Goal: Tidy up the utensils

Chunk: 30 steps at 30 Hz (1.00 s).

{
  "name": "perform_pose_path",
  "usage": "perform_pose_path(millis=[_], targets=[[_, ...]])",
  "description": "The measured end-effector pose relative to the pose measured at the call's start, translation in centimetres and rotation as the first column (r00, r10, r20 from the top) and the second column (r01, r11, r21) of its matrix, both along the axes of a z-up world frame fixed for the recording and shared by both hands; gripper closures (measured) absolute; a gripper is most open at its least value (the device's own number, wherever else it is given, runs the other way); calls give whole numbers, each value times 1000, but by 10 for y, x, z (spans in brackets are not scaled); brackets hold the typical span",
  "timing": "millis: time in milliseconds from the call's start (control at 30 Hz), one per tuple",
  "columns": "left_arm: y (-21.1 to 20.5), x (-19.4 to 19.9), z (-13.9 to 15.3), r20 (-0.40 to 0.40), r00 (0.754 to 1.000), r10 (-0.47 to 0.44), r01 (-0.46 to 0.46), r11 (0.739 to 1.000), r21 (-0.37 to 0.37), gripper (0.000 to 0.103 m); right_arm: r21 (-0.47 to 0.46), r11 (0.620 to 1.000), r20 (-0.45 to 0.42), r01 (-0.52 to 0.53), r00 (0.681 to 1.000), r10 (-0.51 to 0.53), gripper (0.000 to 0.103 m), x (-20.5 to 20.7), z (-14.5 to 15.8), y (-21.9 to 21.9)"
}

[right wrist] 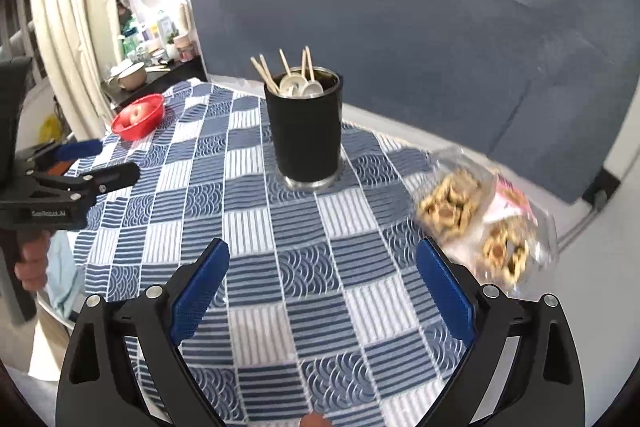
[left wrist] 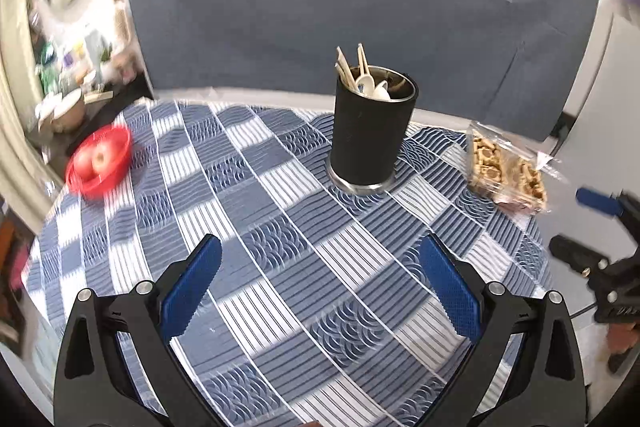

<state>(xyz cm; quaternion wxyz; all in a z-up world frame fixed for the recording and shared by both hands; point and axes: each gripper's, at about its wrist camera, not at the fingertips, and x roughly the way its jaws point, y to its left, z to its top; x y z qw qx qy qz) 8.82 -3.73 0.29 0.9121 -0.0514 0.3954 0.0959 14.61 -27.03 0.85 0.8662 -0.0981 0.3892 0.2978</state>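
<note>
- Both your grippers, the left gripper (left wrist: 320,291) and the right gripper (right wrist: 322,291), hover above the checked tablecloth (left wrist: 280,227) with jaws spread wide, holding nothing.
- Straight ahead of each stands the black utensil cup (right wrist: 306,135), upright, chopsticks (right wrist: 266,71) and white spoons (right wrist: 300,85) poking up from it.
- Neither gripper looks clearly nearer; no loose utensils show on the cloth.
- Off to your right lies a bag of cookies (right wrist: 480,227).
</note>
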Motion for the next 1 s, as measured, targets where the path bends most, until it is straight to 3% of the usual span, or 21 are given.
perform_pose_path(millis=[167,333,467,767,900,1000], targets=[[-8,-20,-8,-25,1000,14,-14,999,31,6,2,1000,-6,17,1000,-17,10,-22,-2,-6],[-14,-36,-14,-57,998,12,-14,999,-28,6,1,999,-12,48,999,-48,10,-35,-4,-10],[-18,-45,-17,-85,996,13,-19,997,-74,6,-24,995,32,92,995,-91,9,-50,-7,-14],[-29,-54,-19,-120,992,33,-37,999,-29,6,18,994,-5,111,994,-111,8,-62,-10,-22],[-35,-56,-14,-96,995,34,-32,999,25,6,37,986,-70,161,985,-159,8,-59,-14,-26],[-38,-58,-13,-91,996,25,-22,999,38,6,33,983,-55,182,982,-180,8,-64,-14,-28]])
